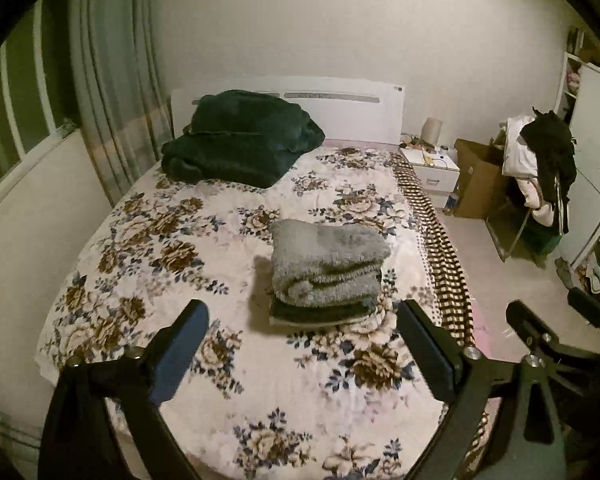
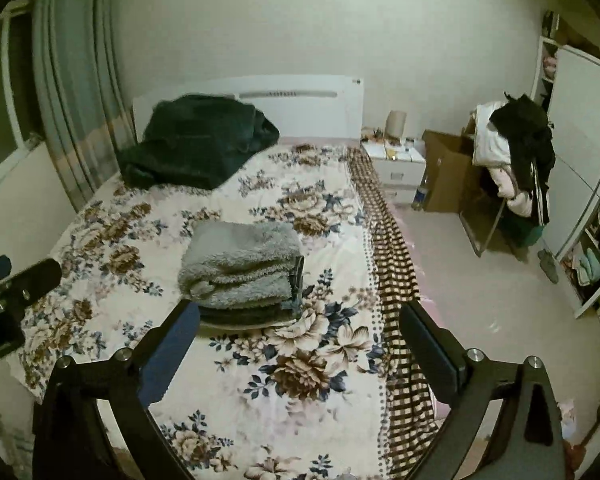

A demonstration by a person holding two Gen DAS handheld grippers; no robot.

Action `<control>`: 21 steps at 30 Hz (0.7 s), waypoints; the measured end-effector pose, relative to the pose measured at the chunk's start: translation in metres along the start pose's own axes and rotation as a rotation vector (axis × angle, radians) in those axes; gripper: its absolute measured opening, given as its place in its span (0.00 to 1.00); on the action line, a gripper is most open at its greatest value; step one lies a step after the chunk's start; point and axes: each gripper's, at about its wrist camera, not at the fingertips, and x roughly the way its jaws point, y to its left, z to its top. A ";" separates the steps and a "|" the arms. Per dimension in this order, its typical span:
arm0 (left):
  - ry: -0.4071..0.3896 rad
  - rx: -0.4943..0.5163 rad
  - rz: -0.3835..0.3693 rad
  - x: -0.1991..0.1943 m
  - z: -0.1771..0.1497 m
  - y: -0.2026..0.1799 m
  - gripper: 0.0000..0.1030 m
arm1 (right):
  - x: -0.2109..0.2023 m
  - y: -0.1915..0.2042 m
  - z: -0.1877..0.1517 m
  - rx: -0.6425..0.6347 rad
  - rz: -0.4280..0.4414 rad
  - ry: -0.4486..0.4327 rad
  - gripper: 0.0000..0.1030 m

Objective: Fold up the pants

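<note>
Both tongs, left and right, gape wide, empty, above the bed. Folded pants (grey, fluffy) top what looks like a stack mid-bed.

A floral-covered bed with a white headboard stands against a plain pale wall. Striped curtains hang at ten o'clock; a white nightstand, brown cardboard box and white wardrobe stand at two o'clock on pale floor.
</note>
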 end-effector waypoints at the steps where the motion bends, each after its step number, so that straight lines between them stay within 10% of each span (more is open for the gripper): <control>1: -0.001 -0.009 -0.003 -0.007 -0.004 0.000 0.99 | -0.014 -0.002 -0.003 -0.002 0.009 -0.008 0.99; 21: -0.072 -0.021 0.012 -0.080 -0.024 0.019 1.00 | -0.129 0.019 -0.010 -0.021 0.014 -0.061 1.00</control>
